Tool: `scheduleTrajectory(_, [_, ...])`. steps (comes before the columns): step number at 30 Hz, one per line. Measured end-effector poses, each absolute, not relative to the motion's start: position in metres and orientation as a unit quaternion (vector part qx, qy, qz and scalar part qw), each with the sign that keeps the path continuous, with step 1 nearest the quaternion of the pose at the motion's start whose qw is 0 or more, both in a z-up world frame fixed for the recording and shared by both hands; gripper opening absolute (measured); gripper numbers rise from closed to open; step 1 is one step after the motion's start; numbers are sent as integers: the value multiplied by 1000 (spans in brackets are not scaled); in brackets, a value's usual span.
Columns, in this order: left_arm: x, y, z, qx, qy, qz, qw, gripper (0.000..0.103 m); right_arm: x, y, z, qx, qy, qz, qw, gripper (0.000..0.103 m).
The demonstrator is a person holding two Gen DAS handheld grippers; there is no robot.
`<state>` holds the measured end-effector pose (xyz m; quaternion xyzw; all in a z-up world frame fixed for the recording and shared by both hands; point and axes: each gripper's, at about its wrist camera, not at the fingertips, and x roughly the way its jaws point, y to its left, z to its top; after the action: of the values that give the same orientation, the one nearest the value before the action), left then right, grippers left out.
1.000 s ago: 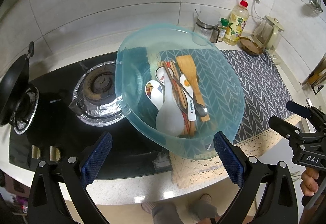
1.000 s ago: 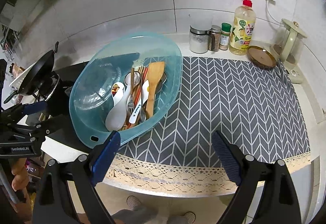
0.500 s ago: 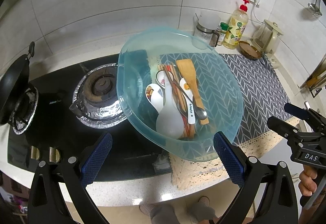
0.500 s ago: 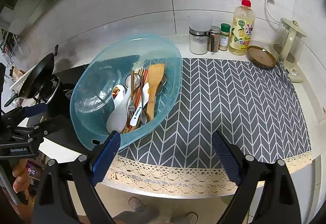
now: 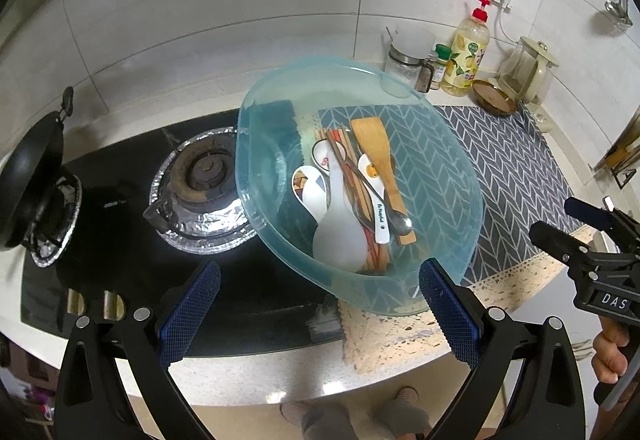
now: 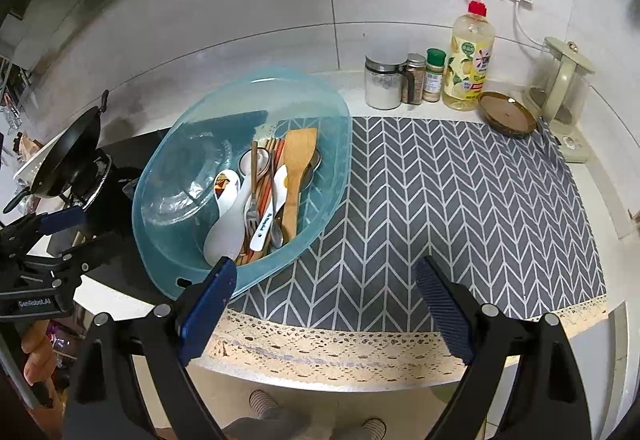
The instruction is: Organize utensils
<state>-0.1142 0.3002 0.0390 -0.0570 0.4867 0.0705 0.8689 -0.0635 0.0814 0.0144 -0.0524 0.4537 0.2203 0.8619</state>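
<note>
Inside, translucent oval plastic basin (image 5: 440, 176), wooden spatula (image 5: 378, 156).

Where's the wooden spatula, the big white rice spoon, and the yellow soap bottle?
wooden spatula (image 6: 301, 149), right wrist view, on its flat blade.
white rice spoon (image 5: 340, 240), left wrist view, on its wide scoop.
yellow soap bottle (image 6: 470, 68), right wrist view, on its label.

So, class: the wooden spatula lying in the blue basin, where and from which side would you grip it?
Grip the wooden spatula by its narrow handle, from above with the right gripper. It lies on top of the pile at the right edge, handle toward the basin's near rim. Its broad blade is too wide for a sure pinch.
</note>
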Motion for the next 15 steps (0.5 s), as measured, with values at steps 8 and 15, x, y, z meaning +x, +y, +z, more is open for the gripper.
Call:
scheduleTrajectory(8, [-116,299,41,-55,479,77,873,99,-65,83,15,-52,452,221,863,88])
scheduleTrajectory(15, [-116,296,40,-49,483,72,871,99,-65,85,12,-53,461,227,856,88])
